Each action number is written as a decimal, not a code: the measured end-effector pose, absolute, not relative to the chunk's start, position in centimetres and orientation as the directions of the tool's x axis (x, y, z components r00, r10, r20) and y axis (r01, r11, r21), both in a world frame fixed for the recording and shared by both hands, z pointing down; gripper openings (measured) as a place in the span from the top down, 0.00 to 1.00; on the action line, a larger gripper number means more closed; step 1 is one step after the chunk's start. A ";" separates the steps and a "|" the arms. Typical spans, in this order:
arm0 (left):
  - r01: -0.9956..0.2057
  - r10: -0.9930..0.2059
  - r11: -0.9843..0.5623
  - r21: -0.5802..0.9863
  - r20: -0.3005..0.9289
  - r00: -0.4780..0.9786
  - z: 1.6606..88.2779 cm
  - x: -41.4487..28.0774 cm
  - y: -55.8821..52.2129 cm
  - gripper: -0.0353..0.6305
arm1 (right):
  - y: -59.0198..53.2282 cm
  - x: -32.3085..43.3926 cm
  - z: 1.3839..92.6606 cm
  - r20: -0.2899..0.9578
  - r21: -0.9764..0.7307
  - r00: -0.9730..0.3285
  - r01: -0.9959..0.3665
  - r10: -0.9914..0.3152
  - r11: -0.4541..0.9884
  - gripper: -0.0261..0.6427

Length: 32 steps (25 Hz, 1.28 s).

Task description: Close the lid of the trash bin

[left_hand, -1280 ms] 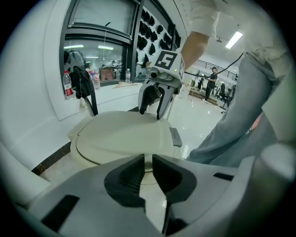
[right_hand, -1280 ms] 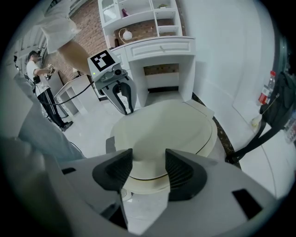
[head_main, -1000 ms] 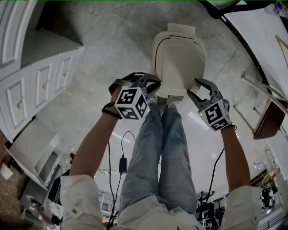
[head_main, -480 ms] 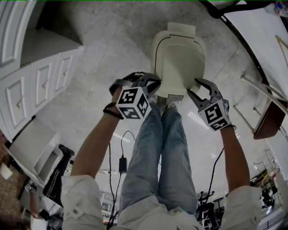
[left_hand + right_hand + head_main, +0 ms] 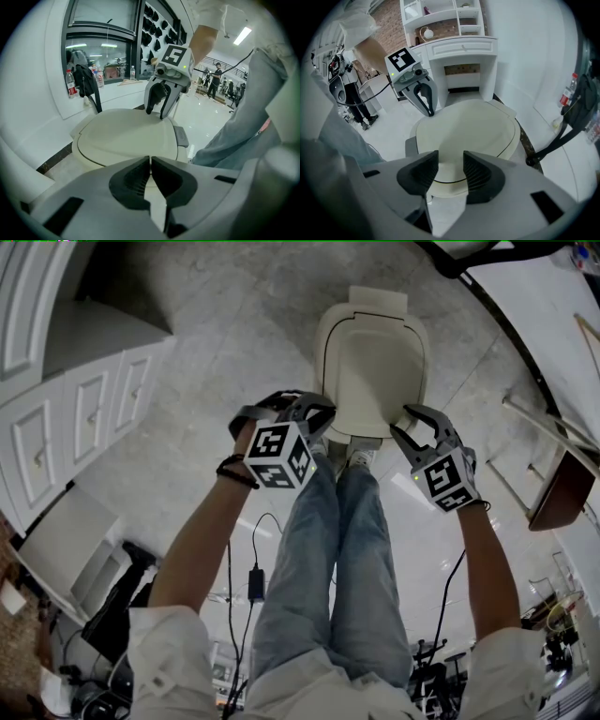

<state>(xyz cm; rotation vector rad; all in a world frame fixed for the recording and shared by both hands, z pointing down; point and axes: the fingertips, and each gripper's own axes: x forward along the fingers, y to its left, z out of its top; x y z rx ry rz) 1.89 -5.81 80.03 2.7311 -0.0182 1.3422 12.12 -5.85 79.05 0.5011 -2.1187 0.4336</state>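
The lid (image 5: 375,371) lies flat just ahead, between your left gripper (image 5: 150,160), jaws together and empty, and right gripper (image 5: 450,165), closing on nothing.

No legible text or numbers.

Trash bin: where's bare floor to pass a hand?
Bare floor: between cabinet and trash bin; between bin and dark wall base. Crowded in front: shoes, pedal, shut left gripper, right gripper, fingers closing, empty.

A glossy pale tiled floor (image 5: 216,334) carries white panelled cabinets (image 5: 84,399) at left, with white shelving (image 5: 440,14) against a brick wall (image 5: 386,21).
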 end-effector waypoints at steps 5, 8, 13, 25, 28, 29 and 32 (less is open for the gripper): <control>-0.053 0.031 -0.995 0.081 0.788 0.615 80.1 1.9 -5.8 0.89 | -6.0 12.1 79.1 0.826 -0.122 -0.526 -0.519 -0.203 0.846 0.69; -0.068 0.011 -0.995 0.069 0.778 0.629 79.8 1.9 -6.0 0.89 | -6.1 12.1 79.0 0.824 -0.128 -0.527 -0.534 -0.211 0.836 0.70; -0.204 -0.124 -0.978 0.039 0.679 0.724 76.6 2.1 -7.7 0.91 | -7.6 12.9 77.5 0.793 -0.118 -0.512 -0.660 -0.330 0.742 0.93; -0.653 -0.539 -0.728 0.210 0.414 0.734 57.2 0.1 -10.5 0.91 | -10.7 14.1 56.1 0.576 -0.227 -0.463 -0.882 -0.673 0.413 0.93; -0.696 -0.617 -0.687 0.208 0.338 0.711 50.1 -0.5 -12.8 0.91 | -12.2 14.6 48.8 0.495 -0.229 -0.451 -0.892 -0.743 0.390 0.93; -0.702 -0.634 -0.683 0.200 0.315 0.706 47.7 -0.6 -13.3 0.91 | -12.5 14.8 46.4 0.460 -0.229 -0.446 -0.895 -0.768 0.383 0.93; -0.717 -0.664 -0.669 0.196 0.276 0.695 40.1 -1.3 -12.6 0.91 | -11.3 15.5 39.0 0.400 -0.260 -0.420 -0.904 -0.814 0.339 0.93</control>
